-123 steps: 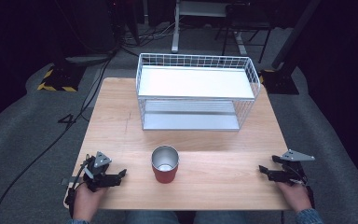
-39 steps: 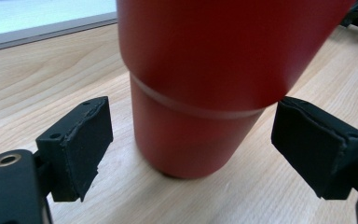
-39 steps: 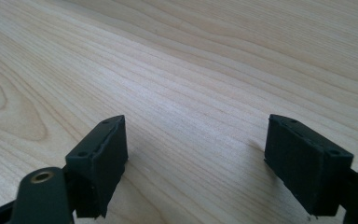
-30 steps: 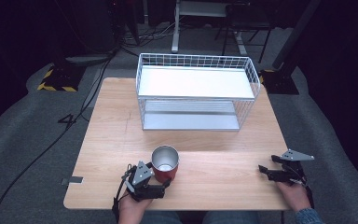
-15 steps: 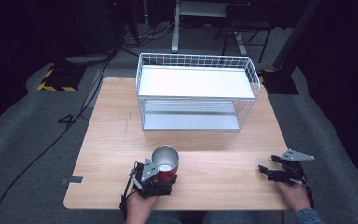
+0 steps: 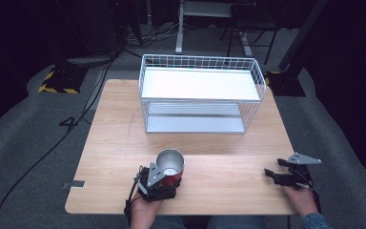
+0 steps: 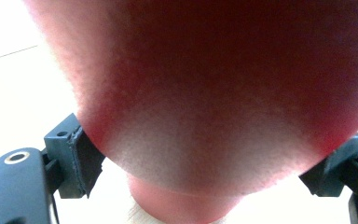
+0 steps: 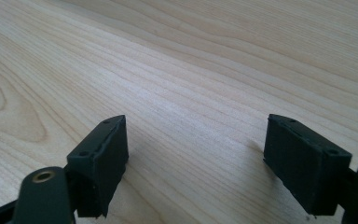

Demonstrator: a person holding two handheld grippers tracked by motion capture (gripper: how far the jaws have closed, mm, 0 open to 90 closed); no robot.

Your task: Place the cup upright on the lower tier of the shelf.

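Observation:
A red metal cup (image 6: 170, 164) with a silver inside stands upright near the table's front edge, left of centre. My left gripper (image 6: 167, 182) is pushed up against its near side, open, with a jaw on either side of the cup's base. In the left gripper view the cup's red wall (image 7: 214, 93) sits very close between the two spread jaws, both at its edges; I cannot tell whether they press on it. My right gripper (image 6: 270, 175) rests at the front right of the table, open, with bare wood between its jaws (image 8: 196, 154).
A white wire basket (image 6: 200, 86) with a white shelf on top and a lower shelf stands at the back middle of the wooden table (image 6: 114, 129). Bare wood lies between the basket and the cup. Cables run over the grey floor at the left.
My left gripper has moved from the table's front left corner rightward to the cup and closed in around its base. The right gripper has stayed still.

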